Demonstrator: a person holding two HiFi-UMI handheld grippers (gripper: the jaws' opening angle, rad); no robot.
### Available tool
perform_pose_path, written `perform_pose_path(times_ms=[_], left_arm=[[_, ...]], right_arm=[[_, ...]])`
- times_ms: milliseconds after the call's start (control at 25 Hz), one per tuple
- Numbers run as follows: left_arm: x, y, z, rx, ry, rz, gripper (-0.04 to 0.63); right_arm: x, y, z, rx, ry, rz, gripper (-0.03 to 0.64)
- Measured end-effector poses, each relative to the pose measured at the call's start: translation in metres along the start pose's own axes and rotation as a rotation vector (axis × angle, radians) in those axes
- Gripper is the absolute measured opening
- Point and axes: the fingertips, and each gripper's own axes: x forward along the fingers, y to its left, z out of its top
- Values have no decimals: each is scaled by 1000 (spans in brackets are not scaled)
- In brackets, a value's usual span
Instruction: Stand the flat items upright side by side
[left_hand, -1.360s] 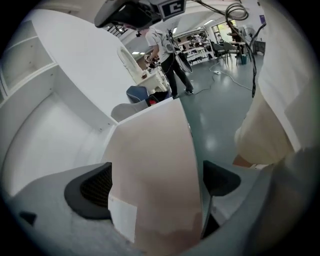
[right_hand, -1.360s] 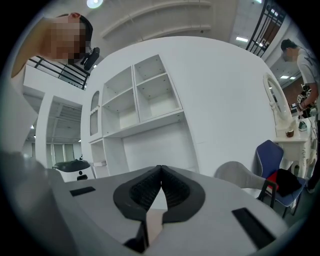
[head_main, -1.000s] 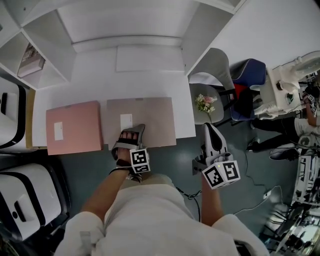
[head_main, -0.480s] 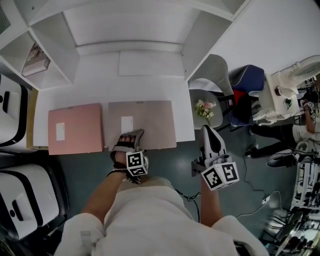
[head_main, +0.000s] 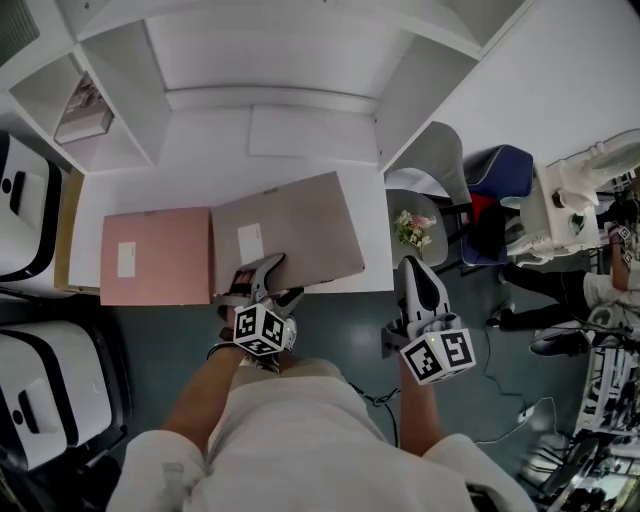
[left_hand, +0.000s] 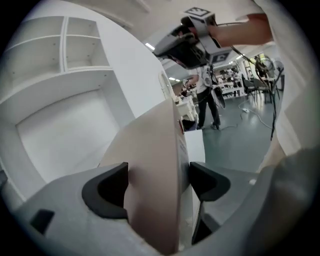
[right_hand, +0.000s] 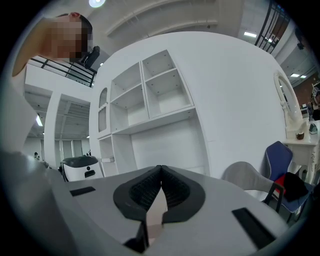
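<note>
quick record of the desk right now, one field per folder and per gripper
left gripper: jaws have just been closing, now clamped on the brown folder's near edge
right gripper: shut, empty, off the desk's right side
brown folder: tilted, skewed on the desk
pink folder: flat on the desk, nothing touching it
standing upright: none yet

White table (head_main: 190, 170) tucked into a white shelf unit (head_main: 128, 90) with open cubbies, dull teal floor (head_main: 340, 320) below, grey chair (head_main: 432, 150) and blue chair (head_main: 510, 160) just off right.
</note>
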Motion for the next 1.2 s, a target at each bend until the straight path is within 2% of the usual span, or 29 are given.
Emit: perform_pose_path(times_ms=[360, 640, 840, 1200], left_arm=[[-37, 76, 37, -315, -288, 149, 382], [-73, 137, 46, -484, -457, 332, 373], [-92, 159, 37, -567, -503, 434, 359], [-110, 176, 0, -701, -500, 580, 342]], right_arm=[[25, 19, 2, -34, 24, 67, 3], [46, 24, 4, -57, 46, 106, 3], [68, 32, 5, -77, 64, 152, 3], [111, 52, 1, -99, 100, 255, 3]])
